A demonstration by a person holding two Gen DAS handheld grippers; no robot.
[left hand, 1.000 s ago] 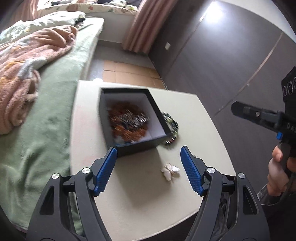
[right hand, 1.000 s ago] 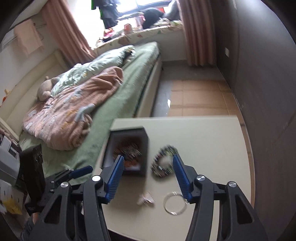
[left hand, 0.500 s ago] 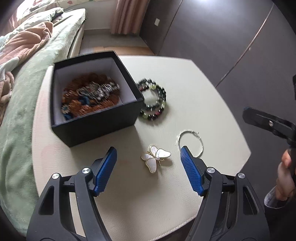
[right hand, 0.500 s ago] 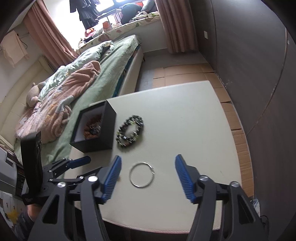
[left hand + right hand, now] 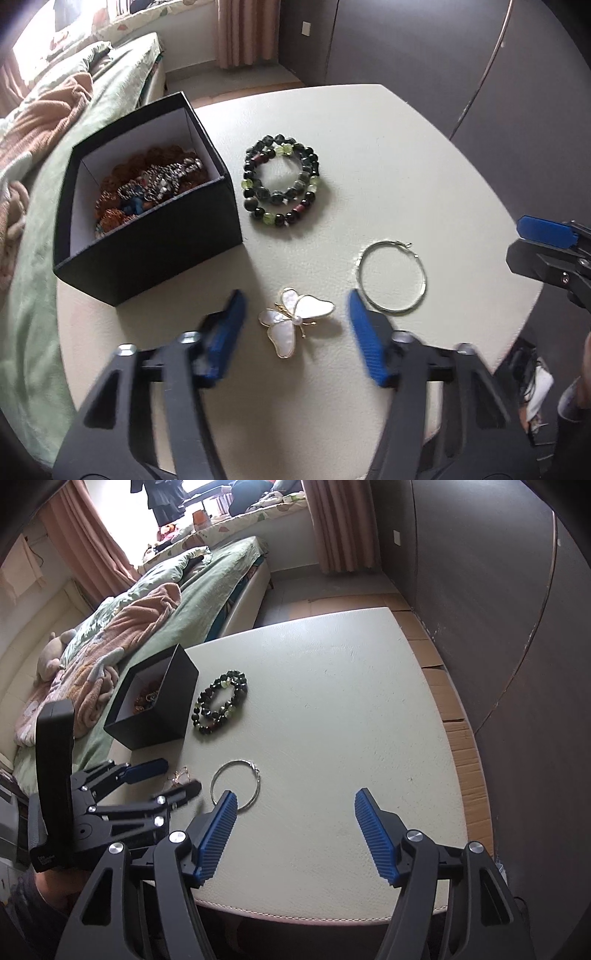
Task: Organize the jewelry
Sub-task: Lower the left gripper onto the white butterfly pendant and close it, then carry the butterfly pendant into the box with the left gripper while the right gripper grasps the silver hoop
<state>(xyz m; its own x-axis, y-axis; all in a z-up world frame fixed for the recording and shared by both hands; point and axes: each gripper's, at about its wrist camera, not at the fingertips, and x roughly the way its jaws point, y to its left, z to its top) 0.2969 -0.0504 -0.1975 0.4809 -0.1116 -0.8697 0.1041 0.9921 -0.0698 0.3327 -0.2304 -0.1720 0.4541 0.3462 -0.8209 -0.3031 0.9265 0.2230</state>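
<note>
Jewelry lies spread on the cream, rounded-corner table [image 5: 388,155], and the open black square box [image 5: 147,236] is our landmark. Inside that box sits a heap of brown beads and silver pieces [image 5: 147,188]. Just beside the box, on its right in the left wrist view, rest the dark green and maroon beaded bracelets [image 5: 282,181], coiled together. Nearer the camera than the box lies the white mother-of-pearl butterfly brooch [image 5: 293,321], and further right of the box the thin silver hoop [image 5: 392,282]. The left gripper [image 5: 295,328] brackets that brooch, jaws closing, blue pads not touching it yet. The right gripper [image 5: 295,834] hangs over bare table, well away from the box, jaws spread and nothing between them; the hoop lies just beyond its left fingertip.
</note>
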